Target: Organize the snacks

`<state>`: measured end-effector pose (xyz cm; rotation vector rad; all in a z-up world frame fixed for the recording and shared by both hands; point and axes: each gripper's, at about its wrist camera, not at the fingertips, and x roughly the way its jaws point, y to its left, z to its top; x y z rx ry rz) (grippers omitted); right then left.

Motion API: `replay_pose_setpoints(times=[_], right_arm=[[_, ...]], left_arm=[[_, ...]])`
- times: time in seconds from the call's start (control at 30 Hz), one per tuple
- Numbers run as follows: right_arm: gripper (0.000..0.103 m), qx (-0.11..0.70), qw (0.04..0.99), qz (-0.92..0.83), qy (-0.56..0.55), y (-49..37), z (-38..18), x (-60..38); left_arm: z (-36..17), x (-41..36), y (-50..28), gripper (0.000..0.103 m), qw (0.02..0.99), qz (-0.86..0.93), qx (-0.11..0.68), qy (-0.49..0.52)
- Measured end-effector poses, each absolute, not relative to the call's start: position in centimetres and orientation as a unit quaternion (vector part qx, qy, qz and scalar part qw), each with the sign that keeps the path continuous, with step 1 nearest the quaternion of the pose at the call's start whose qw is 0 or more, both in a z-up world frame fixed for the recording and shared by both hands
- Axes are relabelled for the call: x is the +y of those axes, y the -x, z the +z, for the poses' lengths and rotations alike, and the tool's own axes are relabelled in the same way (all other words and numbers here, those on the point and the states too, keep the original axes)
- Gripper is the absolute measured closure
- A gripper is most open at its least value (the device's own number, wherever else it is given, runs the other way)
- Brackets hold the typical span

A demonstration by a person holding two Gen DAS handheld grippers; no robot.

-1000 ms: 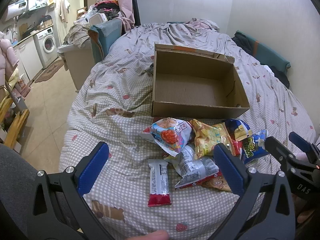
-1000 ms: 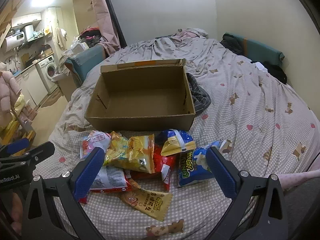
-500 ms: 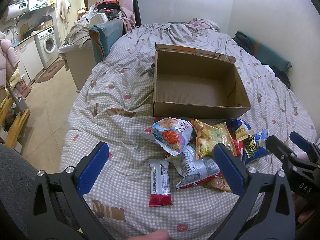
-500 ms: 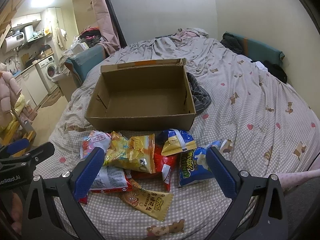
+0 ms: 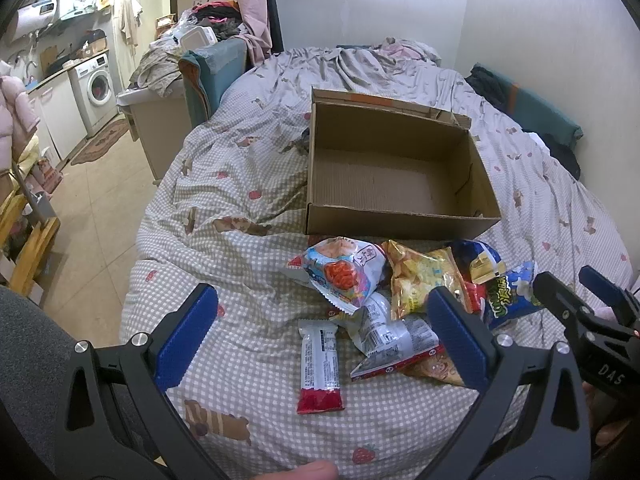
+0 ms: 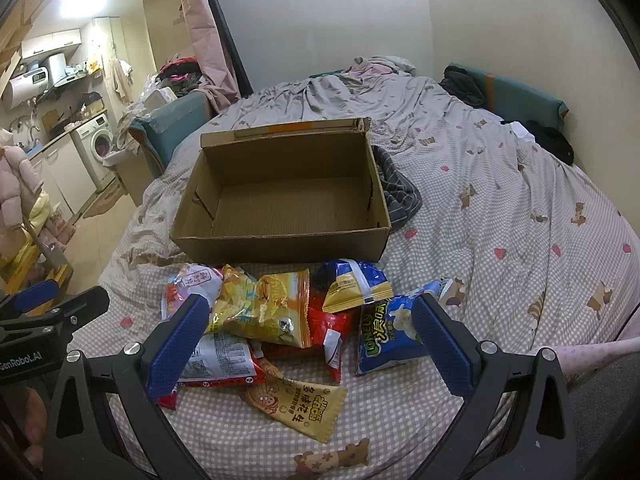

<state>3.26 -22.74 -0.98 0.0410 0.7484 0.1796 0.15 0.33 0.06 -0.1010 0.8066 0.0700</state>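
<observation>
A pile of snack packets lies on the bed in front of an empty cardboard box (image 5: pixel 392 184) (image 6: pixel 288 200). The pile holds a pink-blue bag (image 5: pixel 340 272), a yellow bag (image 5: pixel 420 280) (image 6: pixel 264 304), a blue Lonely bag (image 6: pixel 388 328), a blue-gold packet (image 6: pixel 356 284), a red-ended white bar (image 5: pixel 320 364), a white-red packet (image 5: pixel 392 340) and an orange packet (image 6: pixel 296 400). My left gripper (image 5: pixel 320 340) is open and empty above the bar. My right gripper (image 6: pixel 308 344) is open and empty above the pile's middle.
The bed has a checked cover (image 6: pixel 500 240) with rumpled sheets behind the box. A dark striped cloth (image 6: pixel 396 192) lies right of the box. The floor, a washing machine (image 5: pixel 96 88) and clutter are to the left. Teal pillows (image 6: pixel 520 96) line the wall.
Both grippers stay open and nearly still. The left view has drifted very slightly, nothing on the bed moved.
</observation>
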Motion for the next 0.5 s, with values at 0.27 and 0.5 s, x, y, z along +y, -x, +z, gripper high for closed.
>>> replay_pose_setpoints(times=[0.27, 0.5], right_arm=[[0.0, 0.365, 0.927, 0.088, -0.022, -3.29, -0.92, -22.81], [0.0, 0.364, 0.927, 0.088, -0.022, -3.27, -0.86, -22.82]], left_arm=[[0.12, 0.38, -0.15, 0.0, 0.918, 0.034, 0.392, 0.05], [0.23, 0.34, -0.03, 0.0, 0.918, 0.035, 0.391, 0.049]])
